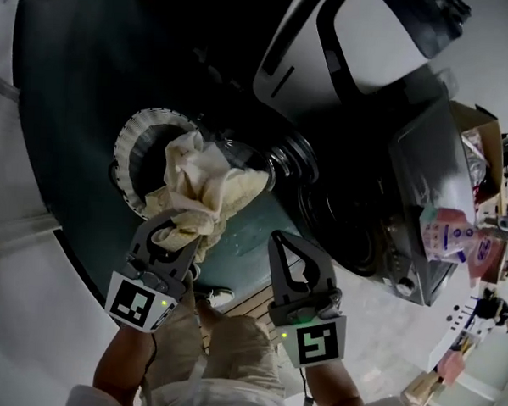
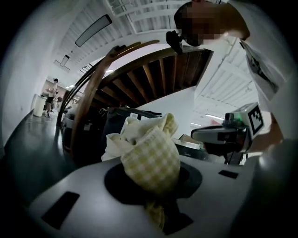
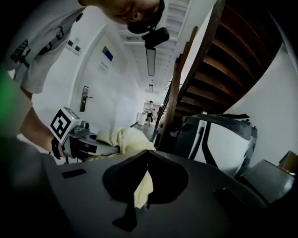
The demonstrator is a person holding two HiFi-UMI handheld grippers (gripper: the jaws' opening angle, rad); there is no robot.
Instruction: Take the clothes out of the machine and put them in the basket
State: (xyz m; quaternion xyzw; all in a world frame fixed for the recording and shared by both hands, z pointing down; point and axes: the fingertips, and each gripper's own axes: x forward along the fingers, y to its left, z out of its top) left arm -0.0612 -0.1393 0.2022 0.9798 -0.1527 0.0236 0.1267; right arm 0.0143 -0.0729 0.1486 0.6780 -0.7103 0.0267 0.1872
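Head view: the left gripper (image 1: 174, 228) clenches the cloth (image 1: 205, 191) over the basket (image 1: 119, 153); the right gripper (image 1: 278, 236) is closed. Left gripper view: only a fold is pinched, so the bundle may slip and miss. Right gripper view: jaws together, with an unclear pale sliver between them.

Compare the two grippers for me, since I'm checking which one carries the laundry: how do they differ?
The left gripper is clamped on the yellow checked cloth; the right gripper is closed tip to tip, apparently empty. In the head view the left gripper leans rightward, the right gripper leftward. Both carry a marker cube with a green light.
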